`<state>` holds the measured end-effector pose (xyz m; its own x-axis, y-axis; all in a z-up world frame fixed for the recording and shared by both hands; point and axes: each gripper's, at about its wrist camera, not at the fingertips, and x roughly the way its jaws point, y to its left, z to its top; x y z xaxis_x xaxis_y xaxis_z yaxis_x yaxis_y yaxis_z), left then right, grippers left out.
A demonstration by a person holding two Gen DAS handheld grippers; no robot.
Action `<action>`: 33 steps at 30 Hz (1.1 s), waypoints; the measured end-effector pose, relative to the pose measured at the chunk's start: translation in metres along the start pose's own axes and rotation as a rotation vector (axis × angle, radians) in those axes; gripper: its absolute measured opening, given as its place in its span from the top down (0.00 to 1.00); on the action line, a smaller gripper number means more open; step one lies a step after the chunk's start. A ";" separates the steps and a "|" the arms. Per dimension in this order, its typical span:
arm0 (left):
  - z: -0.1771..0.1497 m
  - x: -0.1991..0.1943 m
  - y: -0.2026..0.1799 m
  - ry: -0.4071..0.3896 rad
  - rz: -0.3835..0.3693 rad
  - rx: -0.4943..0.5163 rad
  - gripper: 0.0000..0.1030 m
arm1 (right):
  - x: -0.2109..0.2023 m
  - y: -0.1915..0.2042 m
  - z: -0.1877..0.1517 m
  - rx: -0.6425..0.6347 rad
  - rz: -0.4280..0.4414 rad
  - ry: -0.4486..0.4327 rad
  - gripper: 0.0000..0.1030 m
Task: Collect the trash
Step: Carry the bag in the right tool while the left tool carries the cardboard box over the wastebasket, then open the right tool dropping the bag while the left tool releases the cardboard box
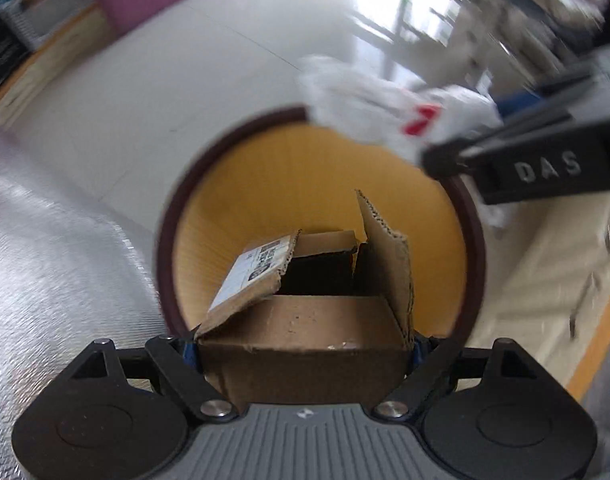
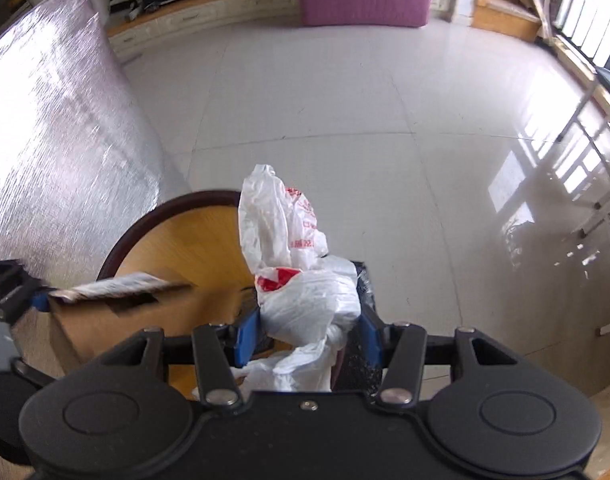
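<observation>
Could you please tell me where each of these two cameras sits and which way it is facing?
Left wrist: on the left hand-held gripper, looking steeply down into the round bin; its fingers clamp the cardboard box.
Right wrist: on the right hand-held gripper, looking down across the tiled floor; its fingers hold the white plastic bag.
Shared: bin, box, bag, and each other's gripper.

Matt brown corrugated cardboard box with a glossy paper label; thin, crinkled white plastic bag (red print); bin with ribbed yellow lining and smooth dark rim; glossy pale tiled floor; shiny embossed silver foil sheet; matt black plastic grippers.
</observation>
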<state>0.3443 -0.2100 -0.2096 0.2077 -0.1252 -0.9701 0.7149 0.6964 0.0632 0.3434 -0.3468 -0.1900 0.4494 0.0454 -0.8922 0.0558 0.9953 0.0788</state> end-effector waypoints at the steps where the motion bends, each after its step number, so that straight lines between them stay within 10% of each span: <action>1: 0.001 0.004 0.000 0.017 0.002 0.022 0.16 | 0.004 0.001 0.005 -0.018 0.015 0.021 0.48; 16: 0.004 0.029 -0.008 0.099 0.050 0.108 0.16 | 0.042 0.017 0.018 0.021 0.068 0.108 0.40; 26: 0.010 0.035 -0.010 0.008 -0.110 0.141 0.13 | 0.036 0.005 0.016 0.069 0.052 0.098 0.32; 33: 0.015 0.041 0.002 0.045 -0.069 0.065 0.01 | 0.040 0.005 0.012 0.049 0.056 0.114 0.33</action>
<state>0.3644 -0.2242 -0.2459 0.1274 -0.1385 -0.9821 0.7684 0.6399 0.0095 0.3720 -0.3413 -0.2200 0.3485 0.1126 -0.9305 0.0779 0.9858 0.1485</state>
